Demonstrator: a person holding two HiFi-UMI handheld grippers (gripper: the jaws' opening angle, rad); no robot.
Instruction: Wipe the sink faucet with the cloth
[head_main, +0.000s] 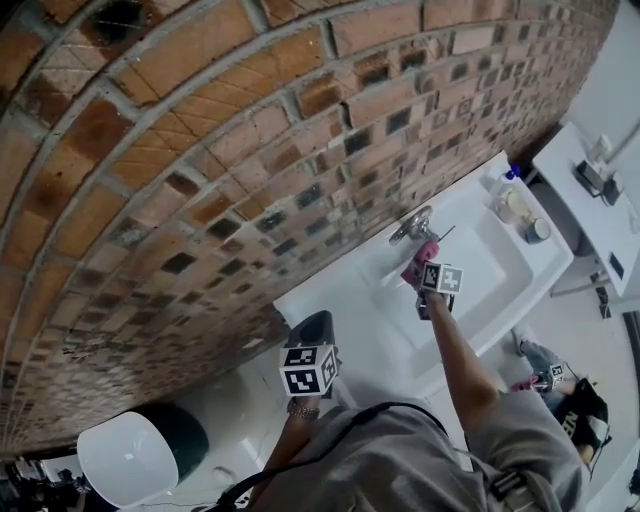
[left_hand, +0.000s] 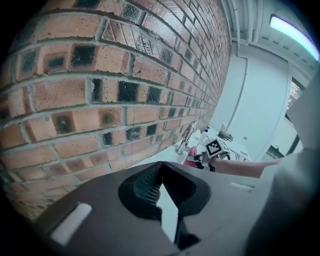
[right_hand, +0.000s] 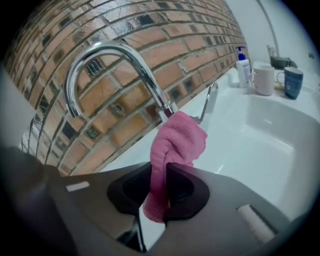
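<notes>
Nearest, the right tongs (right_hand: 159, 186) are seen clamped on a pink cloth (right_hand: 177, 145). A fold is pinched between the jaws and the bunched rest stands out ahead of them. The bunch is laid against the lower stem of the faucet (right_hand: 152, 87), just where the chrome tube rises from the bench (right_hand: 115, 161). The thin lever (right_hand: 210, 102) beside the stem is not touched by the cloth.

The left tongs (left_hand: 159, 186) are held back by the brick wall (left_hand: 100, 90), well apart from the faucet. Their jaws are brought together at the tips and nothing is gripped between them.

The wiping is judged to be under way, since cloth and metal are in contact. The high arch of the spout, its outlet and the lever are judged to be left, though no mark of cleaning can be made out on the chrome.

Beyond the faucet the white sink (right_hand: 260, 135) is seen, and farther off a soap bottle (right_hand: 243, 65) and two mugs (right_hand: 264, 79).
</notes>
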